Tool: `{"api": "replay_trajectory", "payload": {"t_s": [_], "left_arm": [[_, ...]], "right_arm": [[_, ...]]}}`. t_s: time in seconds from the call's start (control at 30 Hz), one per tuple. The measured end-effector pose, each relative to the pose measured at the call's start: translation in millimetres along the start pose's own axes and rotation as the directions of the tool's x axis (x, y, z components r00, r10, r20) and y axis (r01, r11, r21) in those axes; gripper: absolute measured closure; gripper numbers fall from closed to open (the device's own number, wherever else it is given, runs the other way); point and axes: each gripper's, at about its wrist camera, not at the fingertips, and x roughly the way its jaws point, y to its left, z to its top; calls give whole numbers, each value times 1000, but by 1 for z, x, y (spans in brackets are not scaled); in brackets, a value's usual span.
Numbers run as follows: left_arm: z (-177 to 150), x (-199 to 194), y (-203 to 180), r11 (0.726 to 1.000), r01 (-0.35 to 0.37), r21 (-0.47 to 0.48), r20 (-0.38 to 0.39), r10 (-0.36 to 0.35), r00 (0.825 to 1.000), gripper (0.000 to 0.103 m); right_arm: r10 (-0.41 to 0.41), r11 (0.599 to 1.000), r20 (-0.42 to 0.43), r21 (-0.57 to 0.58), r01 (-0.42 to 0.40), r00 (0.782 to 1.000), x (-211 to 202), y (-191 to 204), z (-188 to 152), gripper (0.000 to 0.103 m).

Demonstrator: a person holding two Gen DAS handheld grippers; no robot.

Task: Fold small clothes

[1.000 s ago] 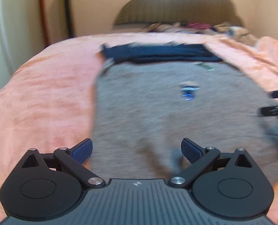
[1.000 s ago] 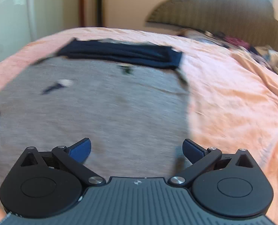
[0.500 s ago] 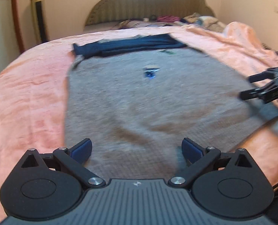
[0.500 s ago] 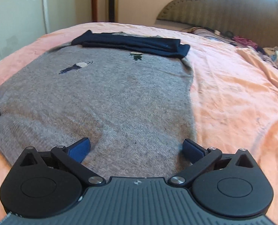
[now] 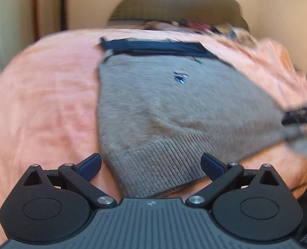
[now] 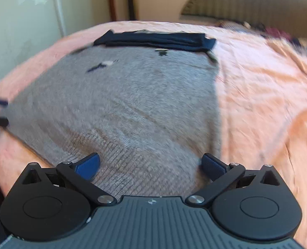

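Sweater [image 5: 174, 108], grey knit, lay flat on the bed [image 5: 39, 103] over a peach cover, ribbed hem [image 5: 166, 166] toward both cameras. A dark navy garment [image 5: 157, 46] lay folded across its far end, touching it.

Left wrist view: the left tongs [image 5: 151, 165] stood wide, holding nothing, over the hem's left corner. The left fingertip [image 5: 90, 164] sat over the peach cover just beside the sweater's edge; the right fingertip was over the ribbing. A small dark emblem [image 5: 180, 77] showed on the sweater's chest. At the right edge, the other tongs appeared as a dark, blurred shape at the sweater's right corner. Only this view showed a strip of bare cover between hem and camera.

Right wrist view: the right tongs [image 6: 151, 165] stood wide, nothing between them, over the ribbed hem near the sweater's right edge [image 6: 215, 108]. Both fingertips were over knit; whether they touched it could not be told. This view alone showed the broad stretch of rumpled peach cover to the right of the sweater, and a white wall panel [image 6: 29, 16] at left. Dark blurred tips of the left tongs sat at the far left edge.

Headboard [image 6: 246, 6] was behind, with loose cloth items heaped before it, too blurred to identify. Both frames were motion-blurred.
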Motion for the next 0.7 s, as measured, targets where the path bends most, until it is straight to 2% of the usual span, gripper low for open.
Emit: {"api": "replay_trajectory", "payload": {"t_s": [0.03,0.07,0.1,0.17,0.23,0.3,0.33,0.4,0.43,0.47,0.5,0.53,0.57,0.6,0.63,0.7], "left_arm": [[1,-2,13,993,43,-106,-8,-44,999,0],[0,-2,26,975,76,-210,-13,-81,997,0],[-1,-2,37,949,103,-297,-7,-110,994,0],[-2,-3,51,895,165,-414,27,-170,985,0],[-3,2,61,830,248,-499,47,-260,964,0],[-3,8,67,770,310,-558,62,-334,941,0],[-3,12,67,752,329,-571,63,-360,931,0],[0,15,65,756,329,-565,54,-365,930,1],[2,16,63,759,327,-563,47,-366,929,1],[4,16,62,763,325,-558,39,-366,930,2],[4,15,63,775,314,-549,28,-358,933,8],[4,14,63,791,297,-535,15,-343,939,14],[6,14,62,809,275,-519,-3,-323,946,43],[6,18,62,829,239,-505,-53,-306,950,87],[5,23,63,842,199,-502,-110,-290,951,98],[3,22,62,856,189,-481,-115,-275,954,98]], "right_arm": [[43,996,11,84,-44,999,-9,-11,1,0],[77,980,21,183,-79,997,-18,-26,0,0],[101,955,16,280,-101,995,-22,-41,-2,0],[178,881,-17,448,-152,984,-22,-68,-8,1],[241,834,-9,513,-203,970,-23,-80,-15,3],[274,816,-16,534,-223,962,-20,-80,-15,5],[294,818,-27,523,-237,955,-16,-75,-13,7],[322,848,-68,465,-255,944,-7,-57,-11,17],[312,870,-80,424,-251,947,-5,-49,-9,18],[296,889,-100,393,-235,950,-4,-43,-6,32],[278,897,-122,388,-212,953,-2,-42,-4,62],[267,898,-148,397,-190,952,2,-44,-4,82],[265,899,-160,397,-184,951,4,-46,-6,89],[275,899,-152,392,-197,949,0,-50,-9,89],[271,902,-153,384,-195,950,-3,-50,-9,89],[248,916,-142,356,-185,958,-11,-50,-7,89]]}}
